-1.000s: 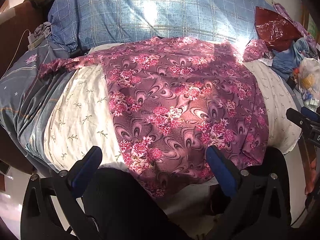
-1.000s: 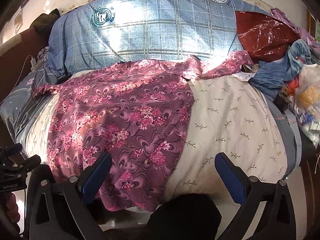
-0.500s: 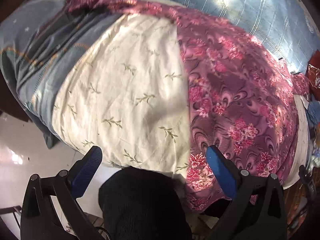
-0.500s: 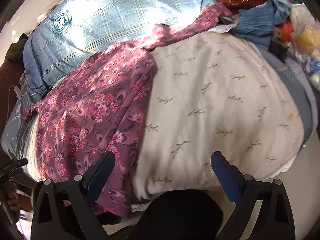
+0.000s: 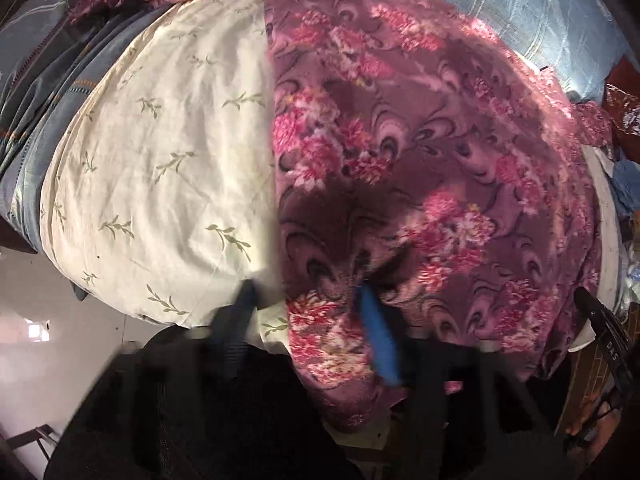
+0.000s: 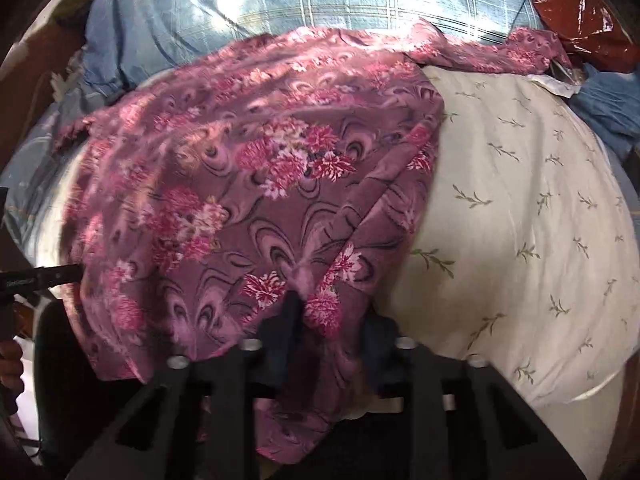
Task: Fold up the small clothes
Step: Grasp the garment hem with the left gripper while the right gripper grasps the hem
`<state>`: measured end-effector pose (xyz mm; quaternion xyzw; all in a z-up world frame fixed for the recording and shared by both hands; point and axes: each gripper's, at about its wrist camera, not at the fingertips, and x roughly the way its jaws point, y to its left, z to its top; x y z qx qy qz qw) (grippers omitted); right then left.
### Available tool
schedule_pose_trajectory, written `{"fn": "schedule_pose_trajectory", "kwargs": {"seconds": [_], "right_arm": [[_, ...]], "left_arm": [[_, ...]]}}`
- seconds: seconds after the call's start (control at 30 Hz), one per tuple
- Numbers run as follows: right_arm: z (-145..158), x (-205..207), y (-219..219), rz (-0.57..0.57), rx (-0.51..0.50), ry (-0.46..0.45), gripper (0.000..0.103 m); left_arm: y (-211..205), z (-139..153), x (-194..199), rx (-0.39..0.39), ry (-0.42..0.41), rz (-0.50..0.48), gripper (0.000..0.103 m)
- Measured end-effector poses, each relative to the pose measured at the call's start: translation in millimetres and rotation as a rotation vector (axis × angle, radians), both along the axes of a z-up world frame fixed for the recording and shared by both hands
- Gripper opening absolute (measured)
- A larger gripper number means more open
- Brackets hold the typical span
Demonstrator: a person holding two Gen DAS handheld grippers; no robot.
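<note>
A purple garment with pink flowers (image 5: 420, 160) lies spread over a cream leaf-print sheet (image 5: 160, 160). My left gripper (image 5: 308, 320) is blurred at the garment's near left corner. Its jaws are closing with the hem between them; the left finger (image 5: 236, 320) still sits on the sheet beside the cloth. In the right wrist view the same garment (image 6: 248, 184) drapes over the near edge. There my right gripper (image 6: 332, 320) is closing, its jaws nearly together, and it pinches a bunched fold of the near right hem.
A blue checked quilt (image 6: 320, 0) lies behind the garment. A red shiny bag (image 6: 580, 12) and blue clothes (image 6: 608, 104) pile up at the right. A grey-blue cover (image 5: 36, 80) hangs at the left, with pale floor (image 5: 40, 340) below.
Both grippers have dropped toward the garment's near hem, one at each corner. Their jaws, wide open before, have come together around the cloth.
</note>
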<state>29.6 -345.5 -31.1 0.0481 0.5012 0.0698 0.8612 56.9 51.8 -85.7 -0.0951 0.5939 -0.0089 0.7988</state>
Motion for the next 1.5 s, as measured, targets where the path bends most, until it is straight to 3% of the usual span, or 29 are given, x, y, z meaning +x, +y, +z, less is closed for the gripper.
{"fn": "schedule_pose_trajectory", "kwargs": {"seconds": [0.03, 0.07, 0.1, 0.17, 0.23, 0.27, 0.37, 0.4, 0.47, 0.5, 0.53, 0.63, 0.73, 0.8, 0.87, 0.9, 0.97, 1.03, 1.1, 1.17, 1.27, 1.3, 1.33, 1.37, 1.4, 1.43, 1.47, 1.5], "right_arm": [[6, -4, -9, -0.010, 0.031, -0.010, 0.010], [16, -12, -26, -0.037, 0.078, -0.037, 0.010], [23, -18, -40, -0.061, 0.115, -0.057, 0.003], [31, -33, -80, -0.150, 0.165, -0.077, 0.002], [21, -42, -112, -0.258, 0.099, -0.038, 0.000], [13, -46, -127, -0.300, 0.110, -0.008, 0.000], [2, -63, -153, -0.369, 0.249, 0.019, 0.008], [1, -65, -150, -0.360, 0.272, 0.020, 0.009], [2, -62, -134, -0.317, 0.288, 0.026, 0.019], [3, -58, -126, -0.300, 0.296, 0.031, 0.035], [5, -54, -115, -0.277, 0.307, 0.034, 0.049], [15, -45, -73, -0.184, 0.289, 0.016, 0.054], [14, -36, -26, -0.089, 0.121, 0.023, 0.069], [3, -33, -7, -0.046, -0.030, 0.033, 0.068], [-5, -34, -5, -0.027, -0.166, -0.002, 0.047], [-6, -36, -14, -0.026, -0.173, -0.010, 0.010], [-1, -45, -46, -0.067, -0.040, -0.025, 0.006], [-1, -56, -89, -0.165, -0.016, -0.010, 0.000], [-7, -68, -134, -0.294, 0.008, 0.022, 0.000], [-6, -83, -167, -0.367, 0.131, 0.030, 0.000], [1, -97, -176, -0.373, 0.273, -0.011, 0.009], [0, -96, -174, -0.361, 0.314, -0.006, 0.016], [-2, -94, -168, -0.348, 0.336, 0.005, 0.032], [-4, -91, -163, -0.334, 0.341, 0.013, 0.041], [-7, -90, -155, -0.319, 0.330, 0.014, 0.049], [-10, -86, -147, -0.302, 0.309, 0.018, 0.048], [-15, -82, -140, -0.278, 0.289, 0.031, 0.048], [-17, -79, -136, -0.260, 0.275, 0.040, 0.044]], "left_arm": [[4, 6, -1, -0.035, 0.002, 0.003, 0.003], [10, 13, -2, -0.075, 0.005, 0.019, 0.003], [18, 18, -3, -0.100, 0.004, 0.033, 0.003], [31, 27, -5, -0.089, -0.016, 0.069, 0.000], [50, 27, -4, -0.047, -0.025, 0.105, 0.000], [61, 23, -3, -0.100, -0.007, 0.110, 0.001], [69, 12, -11, -0.169, 0.022, 0.116, 0.002], [61, 10, -9, -0.159, 0.024, 0.097, 0.009], [45, 7, -15, -0.154, 0.021, 0.050, 0.033], [39, 5, -16, -0.155, 0.021, 0.035, 0.051], [31, 4, -16, -0.159, 0.017, 0.018, 0.054], [8, 3, -15, -0.175, 0.014, -0.051, 0.054], [-6, -6, -8, -0.166, 0.042, -0.047, 0.055], [-6, -7, -7, -0.182, 0.045, -0.038, 0.055], [2, -4, -7, -0.208, 0.046, -0.028, 0.055], [8, -2, -9, -0.219, 0.047, -0.023, 0.055], [26, 2, -17, -0.233, 0.034, -0.011, 0.055], [36, 4, -18, -0.232, 0.020, 0.003, 0.055], [46, 0, -16, -0.233, 0.025, 0.031, 0.055], [54, -9, -18, -0.259, 0.056, 0.067, 0.055], [46, -22, -16, -0.319, 0.096, 0.071, 0.055], [42, -25, -17, -0.320, 0.105, 0.064, 0.055], [38, -25, -18, -0.311, 0.104, 0.056, 0.063], [33, -24, -19, -0.305, 0.094, 0.045, 0.067], [28, -23, -21, -0.302, 0.091, 0.038, 0.068], [24, -23, -22, -0.308, 0.093, 0.027, 0.068], [20, -23, -24, -0.312, 0.094, 0.012, 0.063], [18, -22, -26, -0.289, 0.087, 0.013, 0.046]]}}
